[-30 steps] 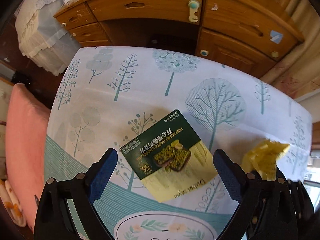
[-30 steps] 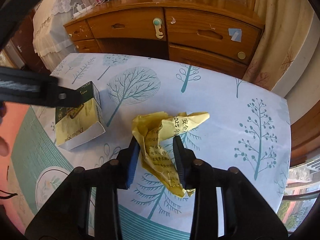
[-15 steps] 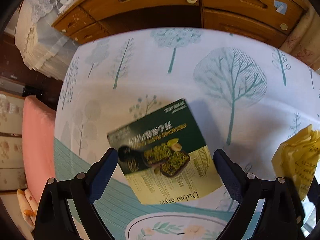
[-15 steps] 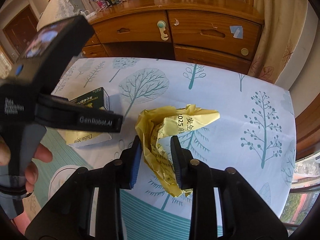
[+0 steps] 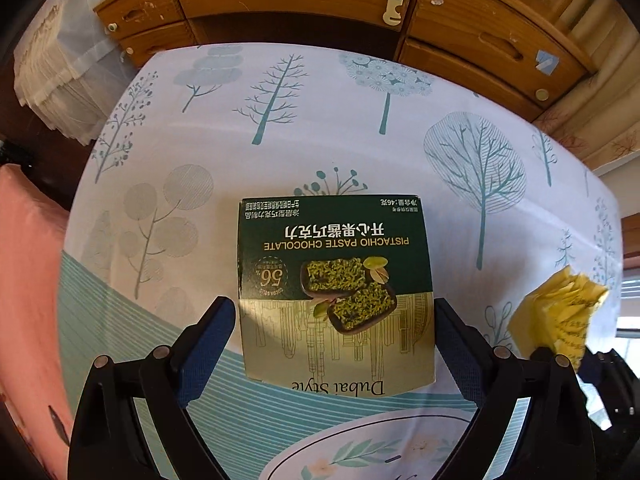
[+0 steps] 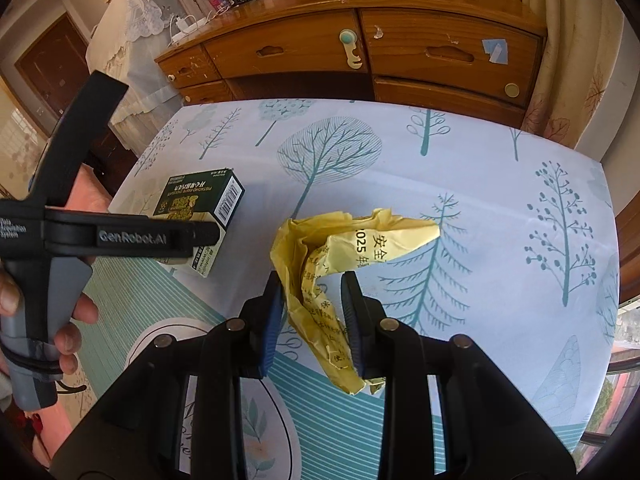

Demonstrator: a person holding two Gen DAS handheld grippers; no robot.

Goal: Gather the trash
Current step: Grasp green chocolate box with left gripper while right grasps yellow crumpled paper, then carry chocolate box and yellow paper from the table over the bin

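A green and cream pistachio chocolate box [image 5: 336, 280] lies flat on the tree-print tablecloth [image 5: 280, 152]. My left gripper [image 5: 332, 306] points steeply down over it, open. Its blue pads [image 5: 208, 332] stand just outside the box's two sides, and I see no pressing. A crumpled yellow paper [image 6: 360, 236] sticks up out of my right gripper [image 6: 314, 294], which is shut on its lower part. From the right wrist view, the box [image 6: 200, 196] sits at the left, half hidden behind the left gripper's body [image 6: 120, 236] in a person's hand [image 6: 68, 320]. The paper [image 5: 560, 316] also shows at the left view's right edge.
A wooden dresser [image 6: 360, 52] with drawers stands close behind the table's far edge. A lace-covered piece of furniture [image 6: 132, 20] is at the back left. A pink cushion [image 5: 24, 280] lies beside the table's left edge, and a curtain [image 6: 572, 60] hangs at the right.
My left gripper has swung over the box, which now sits square between its fingers instead of askew ahead. The right gripper's jaws have narrowed a little on the yellow paper and shifted slightly.
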